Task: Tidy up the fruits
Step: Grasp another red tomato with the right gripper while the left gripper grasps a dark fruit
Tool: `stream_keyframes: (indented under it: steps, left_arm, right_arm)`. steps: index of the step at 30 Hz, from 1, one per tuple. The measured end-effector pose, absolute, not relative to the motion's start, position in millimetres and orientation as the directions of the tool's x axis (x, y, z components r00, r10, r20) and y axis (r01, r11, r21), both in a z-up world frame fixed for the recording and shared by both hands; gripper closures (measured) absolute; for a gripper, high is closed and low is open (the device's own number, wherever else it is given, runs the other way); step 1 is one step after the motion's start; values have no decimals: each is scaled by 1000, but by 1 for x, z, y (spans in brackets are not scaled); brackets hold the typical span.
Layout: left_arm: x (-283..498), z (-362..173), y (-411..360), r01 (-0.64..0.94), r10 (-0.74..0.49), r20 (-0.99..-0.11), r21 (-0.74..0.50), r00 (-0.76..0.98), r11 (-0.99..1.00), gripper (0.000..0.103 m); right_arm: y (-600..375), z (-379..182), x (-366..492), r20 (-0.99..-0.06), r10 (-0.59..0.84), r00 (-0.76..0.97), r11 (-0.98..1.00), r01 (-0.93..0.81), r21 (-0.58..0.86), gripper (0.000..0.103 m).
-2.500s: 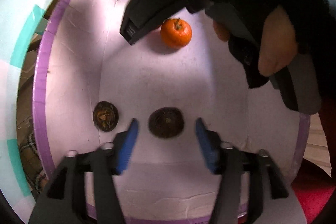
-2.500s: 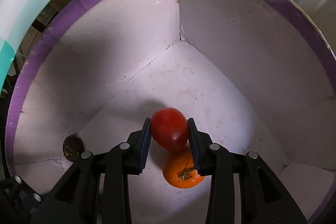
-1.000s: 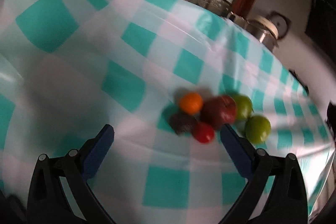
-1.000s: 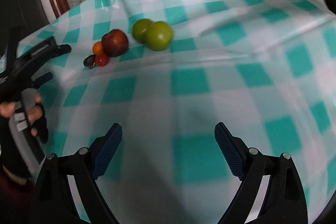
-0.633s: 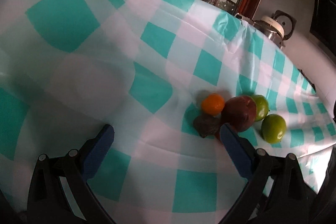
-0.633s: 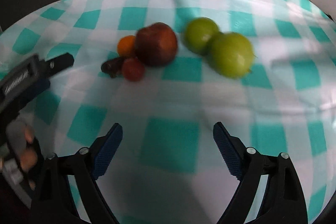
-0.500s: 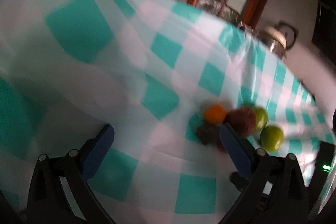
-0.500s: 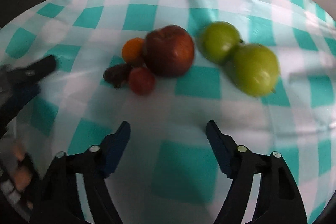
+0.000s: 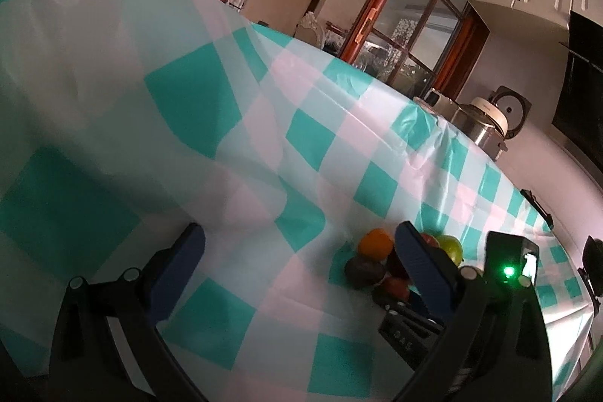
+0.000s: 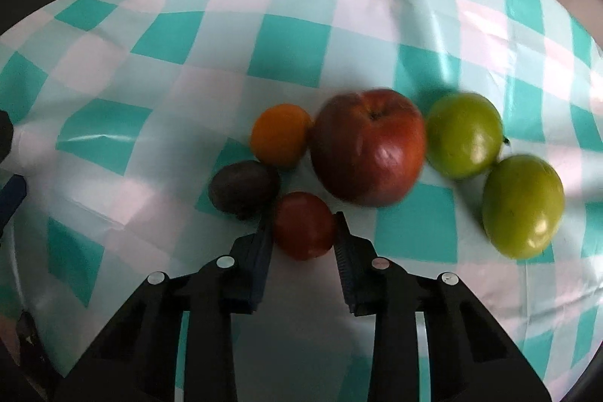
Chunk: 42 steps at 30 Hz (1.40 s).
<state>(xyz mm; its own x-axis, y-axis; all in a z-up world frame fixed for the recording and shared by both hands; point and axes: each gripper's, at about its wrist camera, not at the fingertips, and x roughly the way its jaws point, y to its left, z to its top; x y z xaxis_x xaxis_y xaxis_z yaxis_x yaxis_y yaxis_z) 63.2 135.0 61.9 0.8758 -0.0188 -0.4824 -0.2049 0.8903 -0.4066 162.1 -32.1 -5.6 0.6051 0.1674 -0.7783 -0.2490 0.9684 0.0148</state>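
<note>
A pile of fruit lies on the teal-and-white checked tablecloth (image 10: 286, 55): a big red apple (image 10: 369, 147), an orange (image 10: 280, 134), a dark wrinkled fruit (image 10: 244, 189), two green fruits (image 10: 464, 134) (image 10: 523, 206) and a small red tomato (image 10: 304, 225). My right gripper (image 10: 302, 219) is shut on the tomato, one pad on each side. My left gripper (image 9: 299, 232) hangs open and holds nothing, left of the pile. In its view the orange (image 9: 374, 243) and the dark fruit (image 9: 363, 272) show beside its right finger, which hides most of the apple.
The right gripper's body (image 9: 508, 266) with a green light stands close behind the left gripper's right finger. A metal pot (image 9: 486, 123) sits at the table's far edge. A wooden glass door (image 9: 414, 36) and white cupboards lie beyond. The cloth is creased.
Both grippers have left the purple-rimmed box for the table. The right one has run up to the fruit pile and shut its wide jaws on the tomato. The left has shifted slightly.
</note>
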Motion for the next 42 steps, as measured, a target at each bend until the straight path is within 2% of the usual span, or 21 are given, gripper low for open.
stream_keyframes:
  steps: [8,19,22,25,28,32,35,37,39,42]
  left_arm:
    - [62,64,110,-136,-40,-481,-326,876,936,2]
    - [74,51,77,6,-150,-570,-246,808,969,2]
    - [77,47,63,53,-161,-592,-195,790,979,2]
    - [80,44,46,82,-123,-596,-95,793,992,2]
    - [90,40,38,91,-112,-620,-66,776,994,2]
    - [114,33,40,73,-128,-660,-110,741,991,13]
    - [136,29,40,51,-116,-683,-115,721,992,30]
    - [148,26,37,42,-96,-702,-94,706,995,36]
    - [157,22,32,54,-84,-725,-64,683,996,36]
    - [165,15,28,65,-76,-757,-44,649,997,43]
  right_arm:
    - [-110,-3,107,-779,119,615,991,-119,58,71]
    - [-120,-2,108,-777,117,619,989,-145,34,67]
    - [-125,-3,107,-771,142,621,988,-134,74,70]
    - [-139,-2,104,-758,172,630,985,-106,136,70]
    - [-146,-2,108,-743,191,641,980,-76,186,70]
    - [-152,-4,112,-739,208,641,971,-47,233,70]
    - [-152,-4,112,-736,210,643,970,-43,239,70]
    - [-151,-4,112,-735,210,644,970,-45,238,70]
    - [-151,-4,112,-736,213,643,969,-45,241,70]
    - [-152,-5,112,-736,218,641,968,-47,246,70]
